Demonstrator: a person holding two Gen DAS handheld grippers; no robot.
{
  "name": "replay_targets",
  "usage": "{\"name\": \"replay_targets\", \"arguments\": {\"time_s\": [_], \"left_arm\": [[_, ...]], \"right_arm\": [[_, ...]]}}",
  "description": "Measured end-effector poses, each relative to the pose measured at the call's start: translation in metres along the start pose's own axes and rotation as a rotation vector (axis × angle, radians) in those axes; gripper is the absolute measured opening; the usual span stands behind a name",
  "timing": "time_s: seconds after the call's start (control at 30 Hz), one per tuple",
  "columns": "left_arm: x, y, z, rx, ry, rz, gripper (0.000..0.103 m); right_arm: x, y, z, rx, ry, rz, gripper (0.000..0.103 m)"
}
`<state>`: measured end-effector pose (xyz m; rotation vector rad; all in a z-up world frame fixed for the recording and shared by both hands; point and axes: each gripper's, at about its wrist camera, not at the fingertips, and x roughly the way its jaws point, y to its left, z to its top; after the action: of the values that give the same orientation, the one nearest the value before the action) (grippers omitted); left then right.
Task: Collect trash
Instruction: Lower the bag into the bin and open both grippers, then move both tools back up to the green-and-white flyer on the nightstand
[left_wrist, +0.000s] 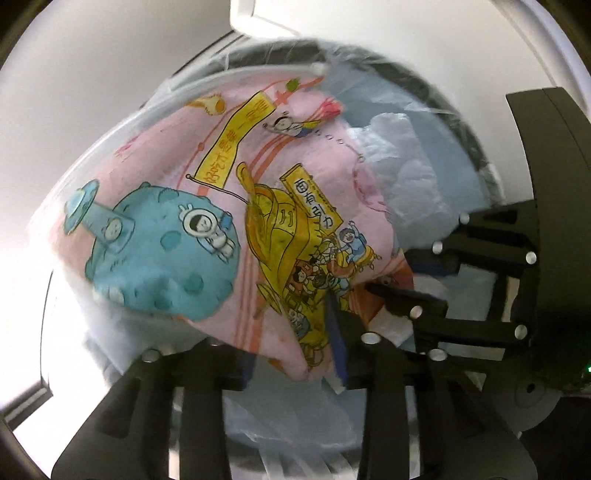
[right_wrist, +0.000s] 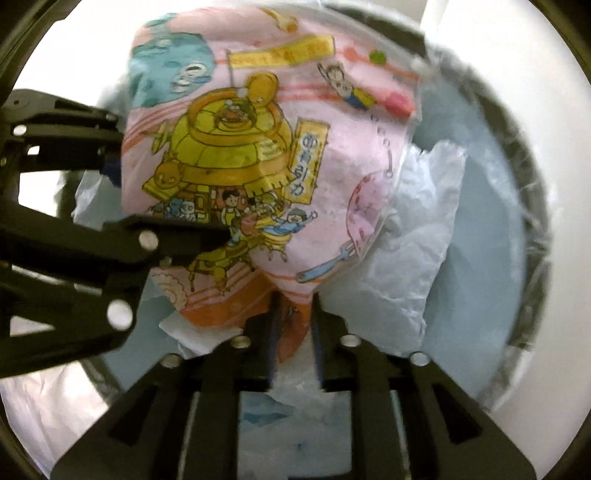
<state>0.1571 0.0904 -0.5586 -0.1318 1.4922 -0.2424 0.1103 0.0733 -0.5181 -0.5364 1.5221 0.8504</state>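
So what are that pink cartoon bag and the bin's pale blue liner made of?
Pink bag: looks like thin printed plastic film, fairly matte; it bulges and creases softly, with a clear sealed edge at one side. Liner: seemingly thin translucent plastic; it wrinkles finely where it folds over the dark rim. White sheet: crumpled film or paper, hard to tell.

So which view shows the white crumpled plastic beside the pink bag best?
The right wrist view: the plastic lies unblocked right of the pink bag, its whole crinkled sheet showing inside the bin. The left wrist view shows only part of the plastic, cut off by the bag and the other tool's frame.
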Motion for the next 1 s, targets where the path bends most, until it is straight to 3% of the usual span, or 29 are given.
{"name": "replay_targets", "arguments": {"time_s": [0.03,0.1,0.17,0.37,0.67,0.73,0.8,1.0], "left_arm": [[-0.005,-0.003,-0.002,0.010,-0.008,-0.001,0.043],[-0.014,-0.008,-0.006,0.028,-0.033,0.018,0.067],[-0.027,-0.010,-0.013,0.036,-0.064,0.022,0.071],[-0.069,-0.016,-0.024,0.039,-0.133,0.047,0.087],[-0.136,-0.006,-0.049,0.008,-0.258,0.092,0.097],[-0.164,-0.002,-0.061,-0.005,-0.287,0.091,0.097],[-0.165,-0.005,-0.062,-0.015,-0.307,0.079,0.097],[-0.201,-0.013,-0.072,-0.018,-0.382,0.099,0.097]], "right_arm": [[-0.004,0.003,-0.002,-0.002,-0.012,-0.002,0.038],[-0.010,0.006,-0.005,-0.001,-0.034,-0.007,0.054],[-0.019,0.011,-0.009,0.002,-0.056,-0.005,0.060],[-0.048,0.027,-0.019,-0.017,-0.128,-0.049,0.091],[-0.124,0.056,-0.042,-0.060,-0.274,-0.124,0.095],[-0.155,0.045,-0.049,-0.066,-0.301,-0.131,0.096],[-0.175,0.034,-0.050,-0.066,-0.329,-0.137,0.096],[-0.206,0.036,-0.059,-0.044,-0.439,-0.141,0.096]]}}
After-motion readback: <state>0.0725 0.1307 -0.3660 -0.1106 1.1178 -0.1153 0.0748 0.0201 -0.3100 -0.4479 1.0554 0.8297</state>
